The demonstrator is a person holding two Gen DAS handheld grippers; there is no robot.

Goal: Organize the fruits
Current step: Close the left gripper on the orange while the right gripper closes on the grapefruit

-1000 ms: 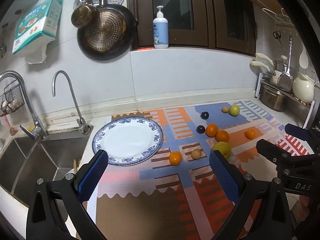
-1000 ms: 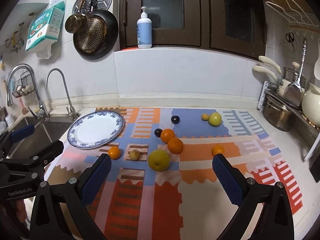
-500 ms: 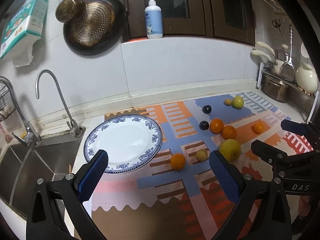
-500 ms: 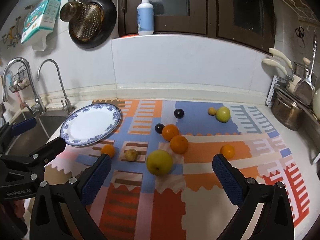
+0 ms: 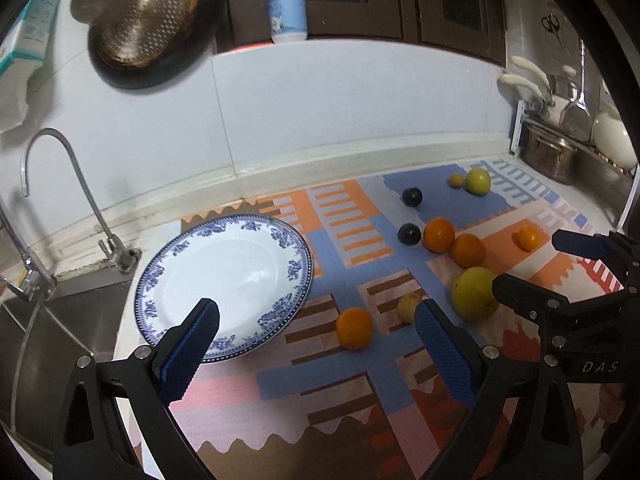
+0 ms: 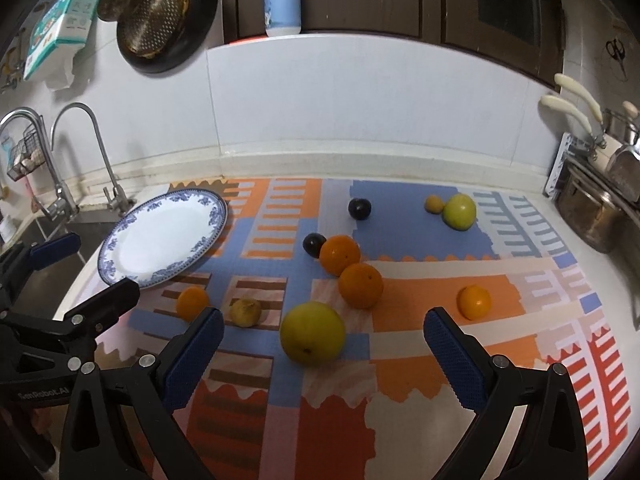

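On the kitchen bench's patterned mat [image 6: 420, 292], loose fruit lies right of the empty plate [image 6: 120, 264]; both claws, left [image 5: 316, 344] and right [image 6: 322, 354], are released; the large yellow citrus [image 6: 312, 334], probably firm, heavy and roll-prone, should be gripped across its widest part.

Two hand-held grippers hover side by side, both pointing forward and angled slightly downward. The left gripper [image 5: 316, 332] has its jaws spread wide — blue ridged pads [image 5: 188, 350] face each other with nothing between them. The right gripper [image 6: 323, 340] is spread just as wide and empty, its black fingers [image 6: 460, 356] reaching forward — level with the left.
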